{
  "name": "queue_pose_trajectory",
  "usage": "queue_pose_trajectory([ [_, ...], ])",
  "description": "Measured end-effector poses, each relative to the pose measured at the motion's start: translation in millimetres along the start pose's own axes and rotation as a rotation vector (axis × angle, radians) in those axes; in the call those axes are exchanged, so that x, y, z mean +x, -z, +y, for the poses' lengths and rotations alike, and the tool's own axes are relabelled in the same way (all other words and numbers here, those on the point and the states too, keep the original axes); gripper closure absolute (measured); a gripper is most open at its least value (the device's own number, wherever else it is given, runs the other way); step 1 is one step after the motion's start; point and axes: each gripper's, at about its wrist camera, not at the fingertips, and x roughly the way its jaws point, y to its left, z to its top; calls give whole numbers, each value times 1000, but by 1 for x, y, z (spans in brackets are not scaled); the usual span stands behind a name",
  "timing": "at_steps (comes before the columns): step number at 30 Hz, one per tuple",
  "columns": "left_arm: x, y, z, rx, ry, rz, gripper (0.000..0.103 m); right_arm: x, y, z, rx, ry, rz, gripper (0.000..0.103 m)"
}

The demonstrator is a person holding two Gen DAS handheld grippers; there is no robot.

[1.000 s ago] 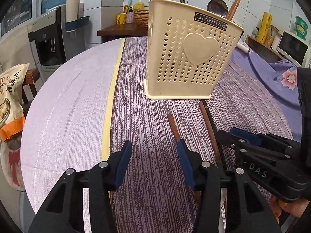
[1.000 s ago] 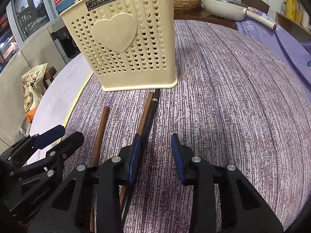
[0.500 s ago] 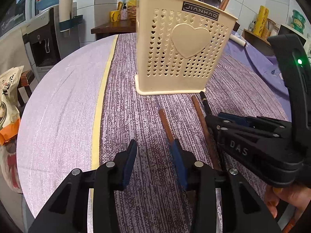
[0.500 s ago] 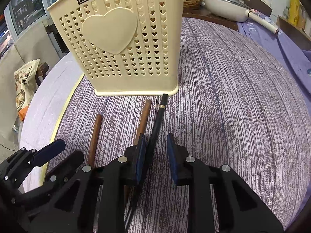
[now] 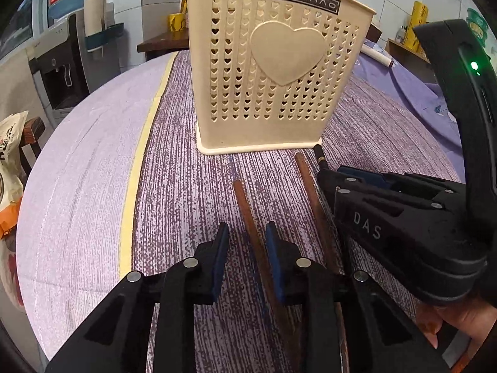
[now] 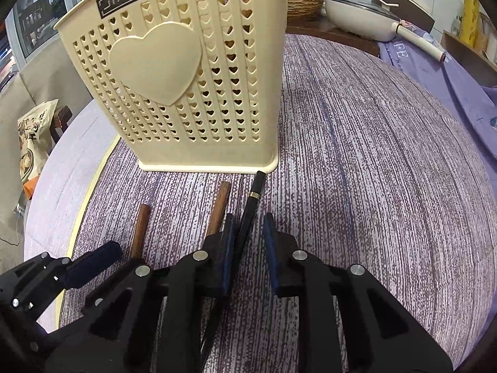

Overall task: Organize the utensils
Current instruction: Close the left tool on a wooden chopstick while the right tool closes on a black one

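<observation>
Right hand-held gripper (image 6: 247, 248) astride black chopstick (image 6: 253, 197), basket-pointing.

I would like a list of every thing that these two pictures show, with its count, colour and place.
utensil holder: one, cream, upright mid-table, sticks inside.
brown chopsticks: two, lying before the holder.
black chopstick: one, gold band, right of the brown ones.
tablecloth: one, purple-striped, over the table.
pan: one, white, behind the table.
water dispenser: one, grey, far left.
left tool: open around the left brown stick.
right tool: open around the black stick.

Purple tablecloth (image 6: 357, 155); cream holder (image 6: 192, 93); three chopsticks (image 5: 248, 214)
</observation>
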Motion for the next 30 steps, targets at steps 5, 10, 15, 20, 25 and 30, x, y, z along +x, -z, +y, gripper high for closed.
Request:
queue_pose_trajectory([
  [5,1,-2,-1,2,-20,-7,83,2,-1,1,-6,15,-5,83],
  [10,6,-8,2,-1,-40,-13,91,4,-3,1,8,19,-8,83],
  [15,7,-9,0,3,-44,-14,93,5,-4,4,-1,32,-11,83],
  [20,8,-10,0,-2,-42,-15,93,5,-4,4,-4,36,-12,83],
  [25,9,-11,1,-9,-35,-16,93,5,-4,5,-17,46,-15,85],
  [30,9,-11,2,-10,-35,-16,93,4,-3,5,-20,49,-18,89],
])
